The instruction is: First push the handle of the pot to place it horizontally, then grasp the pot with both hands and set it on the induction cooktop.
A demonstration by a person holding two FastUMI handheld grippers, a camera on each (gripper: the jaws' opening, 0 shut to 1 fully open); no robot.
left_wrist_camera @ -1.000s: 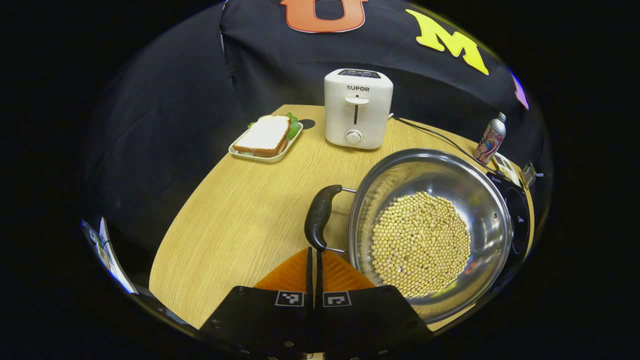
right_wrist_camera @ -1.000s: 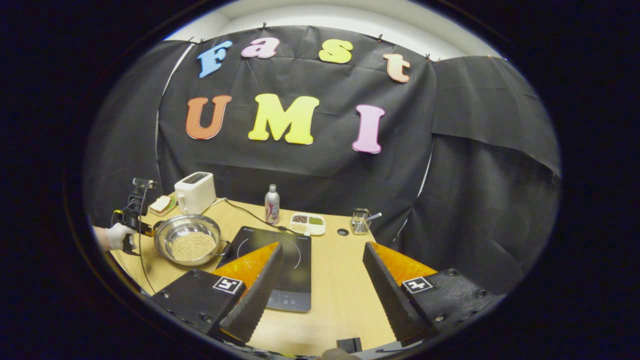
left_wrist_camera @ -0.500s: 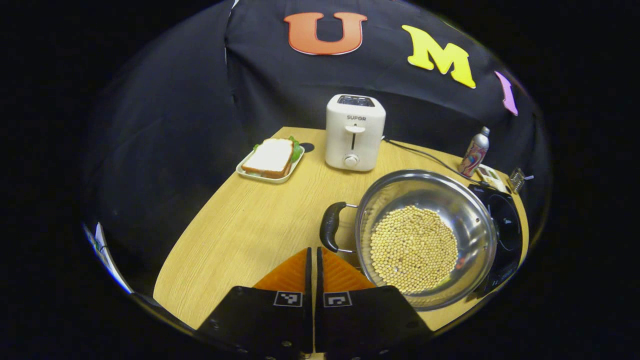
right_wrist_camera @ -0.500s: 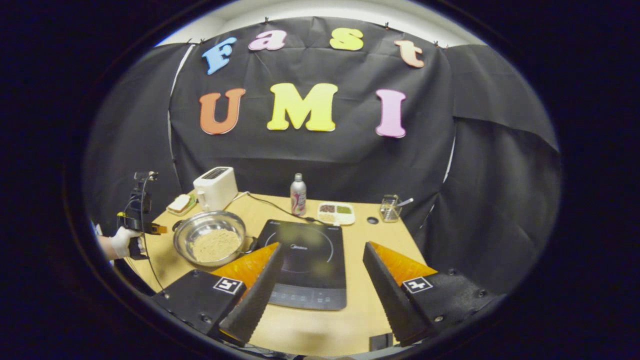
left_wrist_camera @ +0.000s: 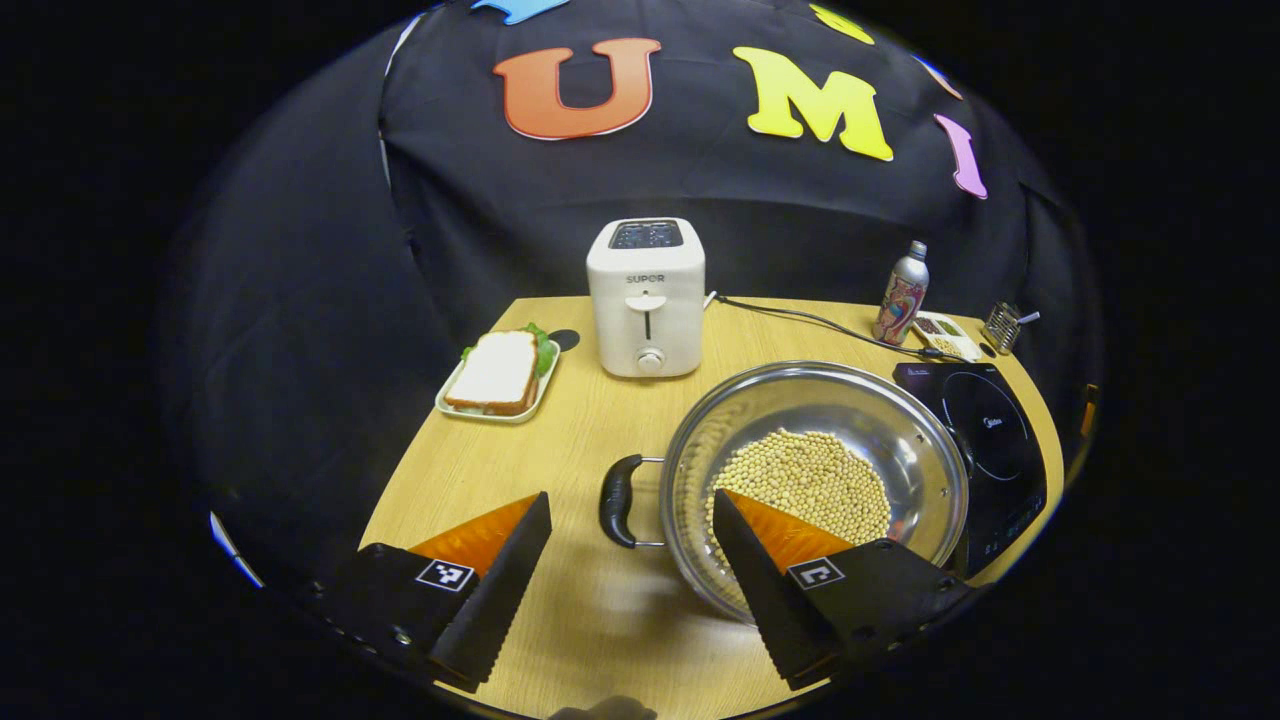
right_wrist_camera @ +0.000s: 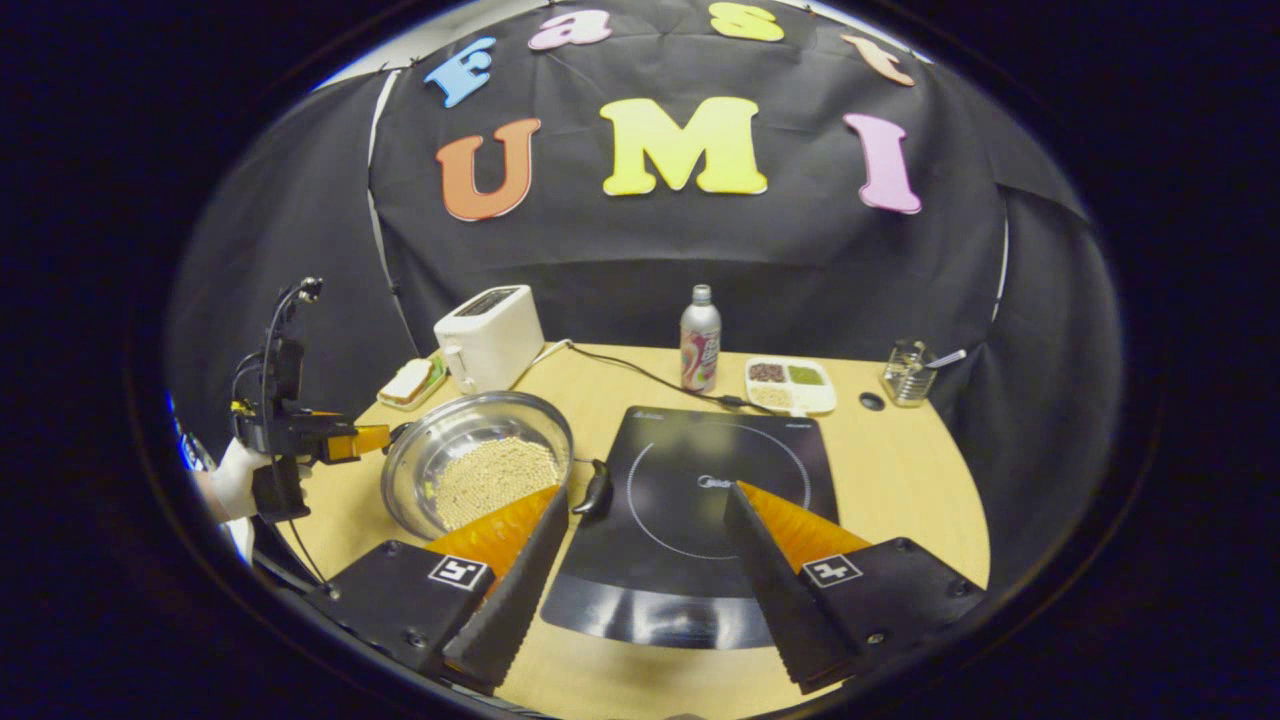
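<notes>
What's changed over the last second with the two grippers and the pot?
The left gripper, shut beside the pot handle a second ago, has opened and pulled back. The right gripper, open throughout, has moved closer over the induction cooktop. The pot of beans stays on the table, ungrasped.
</notes>
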